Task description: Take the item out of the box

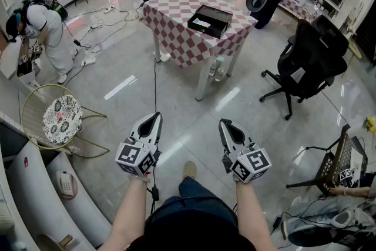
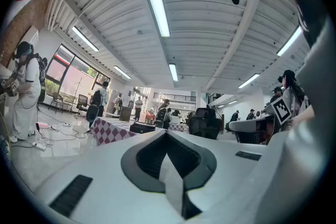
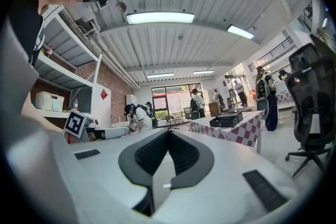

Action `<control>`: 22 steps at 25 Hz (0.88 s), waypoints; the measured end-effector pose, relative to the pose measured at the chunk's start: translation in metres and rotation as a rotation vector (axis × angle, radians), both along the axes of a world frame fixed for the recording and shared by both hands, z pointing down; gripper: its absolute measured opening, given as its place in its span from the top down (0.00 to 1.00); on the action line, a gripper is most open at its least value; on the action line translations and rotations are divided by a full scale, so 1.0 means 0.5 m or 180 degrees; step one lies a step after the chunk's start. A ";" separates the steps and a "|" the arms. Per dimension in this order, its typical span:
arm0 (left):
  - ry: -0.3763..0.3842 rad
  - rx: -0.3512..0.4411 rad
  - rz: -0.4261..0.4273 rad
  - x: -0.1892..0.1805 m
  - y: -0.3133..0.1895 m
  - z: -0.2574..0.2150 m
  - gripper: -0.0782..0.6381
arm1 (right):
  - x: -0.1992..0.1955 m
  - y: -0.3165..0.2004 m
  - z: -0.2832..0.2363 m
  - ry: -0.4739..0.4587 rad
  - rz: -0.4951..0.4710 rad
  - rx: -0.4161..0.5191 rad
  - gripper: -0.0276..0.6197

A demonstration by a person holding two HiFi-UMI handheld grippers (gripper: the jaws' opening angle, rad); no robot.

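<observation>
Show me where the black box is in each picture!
Head view: the box is at the top middle, on the checked table.
Left gripper view: the box is small and far off, left of centre, on the same table.
Right gripper view: the box is small, right of centre, on that table.
Shared landmark: the checked table.

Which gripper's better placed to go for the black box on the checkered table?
Right, marginally. The right gripper and left gripper are both shut, empty, far from the table; the black box lies nearer the right one's line.
</observation>
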State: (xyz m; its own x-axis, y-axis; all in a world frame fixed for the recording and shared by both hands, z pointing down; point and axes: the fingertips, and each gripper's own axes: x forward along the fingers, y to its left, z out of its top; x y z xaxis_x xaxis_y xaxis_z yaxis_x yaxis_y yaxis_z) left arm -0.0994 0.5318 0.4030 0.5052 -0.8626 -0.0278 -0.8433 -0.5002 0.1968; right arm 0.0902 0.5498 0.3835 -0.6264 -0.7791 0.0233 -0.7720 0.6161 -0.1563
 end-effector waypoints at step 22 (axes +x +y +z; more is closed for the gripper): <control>-0.0105 -0.0043 -0.0160 0.011 -0.323 0.009 0.89 | 0.011 -0.347 0.035 -0.0058 -0.0115 -0.0002 0.95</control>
State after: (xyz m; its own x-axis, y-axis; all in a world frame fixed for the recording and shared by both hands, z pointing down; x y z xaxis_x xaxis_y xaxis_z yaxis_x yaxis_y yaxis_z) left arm -0.0939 0.3703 0.4076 0.4617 -0.8871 0.0002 -0.8734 -0.4545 0.1749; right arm 0.0958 0.3761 0.4008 -0.6544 -0.7560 0.0120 -0.7464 0.6433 -0.1705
